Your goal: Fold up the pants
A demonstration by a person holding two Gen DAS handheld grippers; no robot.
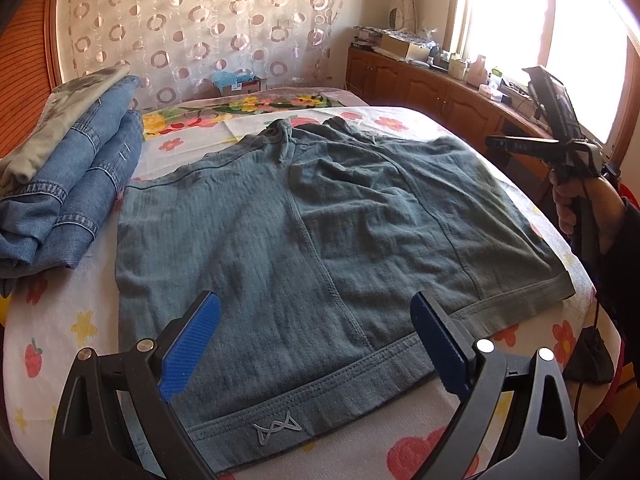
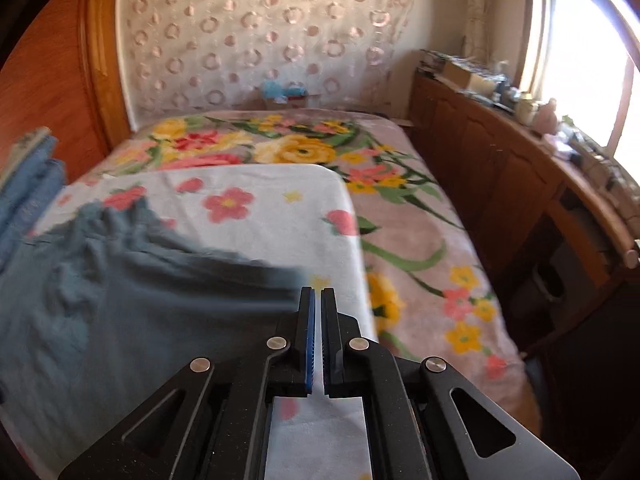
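The pants, a teal ribbed knit with stitched seams and a logo waistband, lie folded on a white flowered sheet over the bed, beside a stack of folded jeans. The left gripper hovers over the waistband, fingers spread wide and holding nothing. The right gripper sits off the pants' right edge, fingers nearly pressed together and empty. The fold looks partly done, with wrinkles on the right half. The next move probably calls for pinching the near hem at both corners and carrying it toward the far edge; the soft knit may bunch.
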